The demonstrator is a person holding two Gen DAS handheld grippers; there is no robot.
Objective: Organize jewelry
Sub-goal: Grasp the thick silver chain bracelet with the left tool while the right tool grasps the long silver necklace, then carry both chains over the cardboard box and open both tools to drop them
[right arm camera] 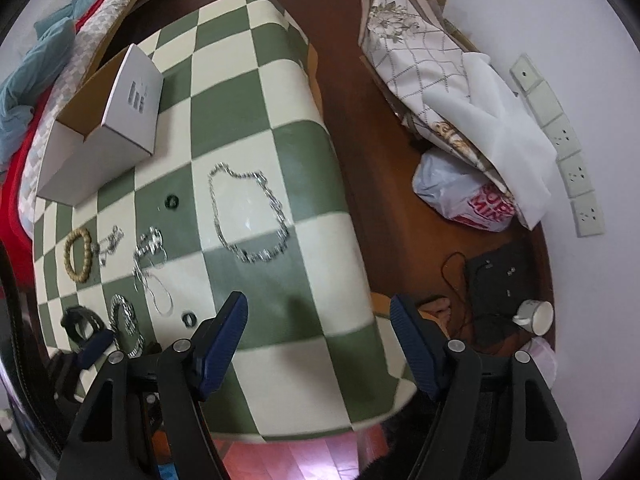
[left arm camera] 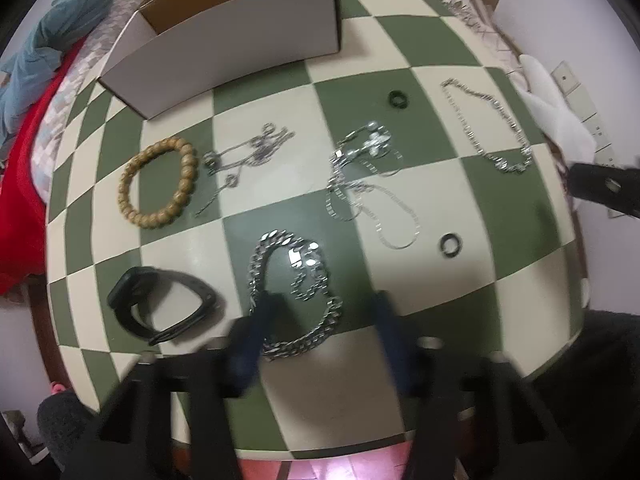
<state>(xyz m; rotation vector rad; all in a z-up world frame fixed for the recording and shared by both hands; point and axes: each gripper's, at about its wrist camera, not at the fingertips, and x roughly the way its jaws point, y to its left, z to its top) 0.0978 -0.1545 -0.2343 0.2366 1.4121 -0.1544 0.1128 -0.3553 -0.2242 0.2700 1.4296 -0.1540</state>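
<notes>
While your left gripper (left arm camera: 324, 312) stands wide over the heavy chain (left arm camera: 296, 292), pinching one loop could drag the watch (left arm camera: 160, 304); your right gripper (right arm camera: 316, 336) hangs wide, empty.

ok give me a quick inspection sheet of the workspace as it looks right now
surface: green and cream checkered table, jewelry spread over it
job's things: open cardboard box; wooden bead bracelet; thick silver chain; thin necklaces; looped chain; two dark rings; black watch
clutter: nothing seen on the table
grippers: left gripper over the thick chain, jaws open; right gripper jaws open, empty
cables: black cable on the floor
surroundings: bed, folded cloth, plastic bag, cup, wall sockets
</notes>
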